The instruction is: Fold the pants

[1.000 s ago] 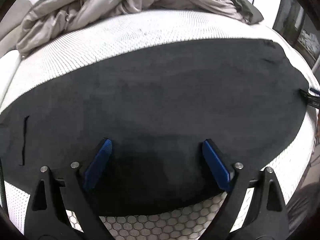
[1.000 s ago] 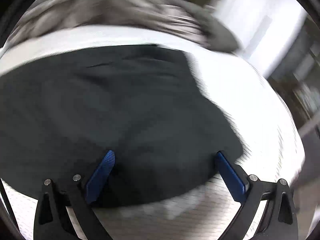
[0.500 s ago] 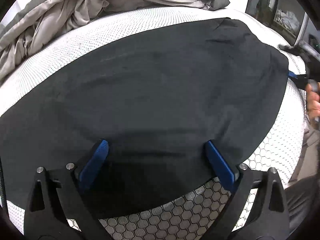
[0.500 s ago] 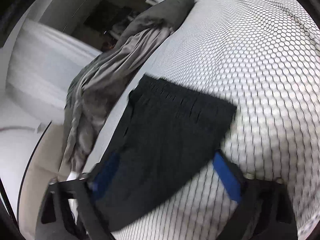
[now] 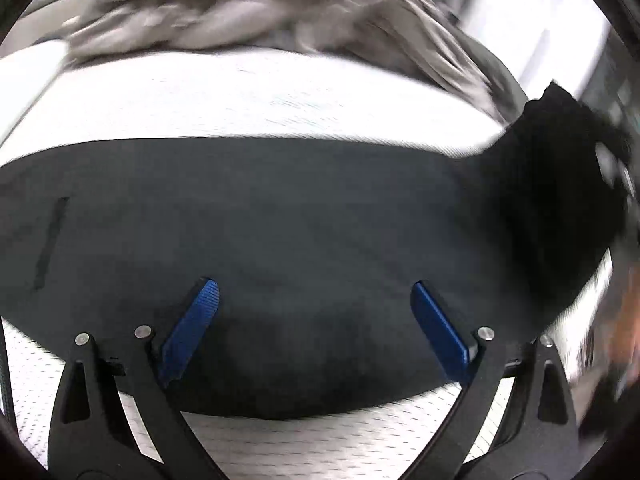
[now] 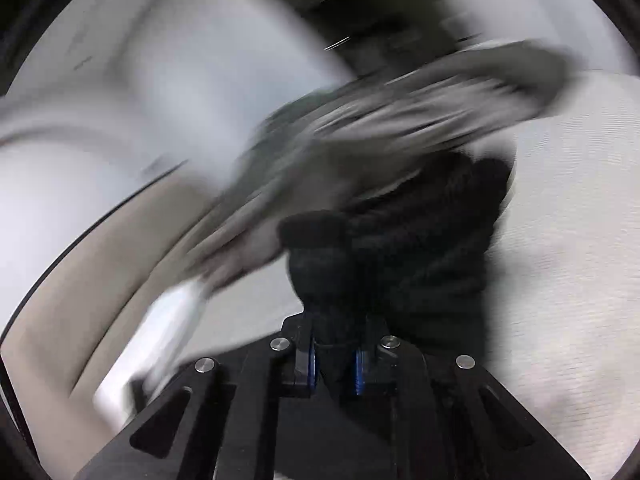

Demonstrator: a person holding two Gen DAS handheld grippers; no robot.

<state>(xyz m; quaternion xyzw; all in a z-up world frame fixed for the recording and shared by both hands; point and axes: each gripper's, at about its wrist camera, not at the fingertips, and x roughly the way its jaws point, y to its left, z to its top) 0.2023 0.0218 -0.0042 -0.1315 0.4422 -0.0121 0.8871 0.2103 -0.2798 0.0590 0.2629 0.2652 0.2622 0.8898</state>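
Observation:
Dark pants (image 5: pixel 300 220) lie spread flat across the white mesh mattress (image 5: pixel 200 96). My left gripper (image 5: pixel 314 286) hovers over their near edge, blue pads wide apart with nothing pinched. At the far right, the pants' end (image 5: pixel 560 184) is raised off the bed in a bunched dark flap. In the right wrist view, my right gripper (image 6: pixel 335 356) is closing, and its blue pads press on a wad of that black fabric (image 6: pixel 420 248), which stands up in front of the camera. Both views are motion-blurred.
A crumpled grey duvet (image 5: pixel 260 20) is heaped along the far side of the mattress, also seen as the duvet (image 6: pixel 400 112) behind the lifted cloth. A beige bed surround (image 6: pixel 80 280) curves at the left. White mattress (image 6: pixel 568 240) extends right.
The right gripper went from wide open over the pants' end to shut on it and has lifted it. The left gripper stayed open and swung back over the pants.

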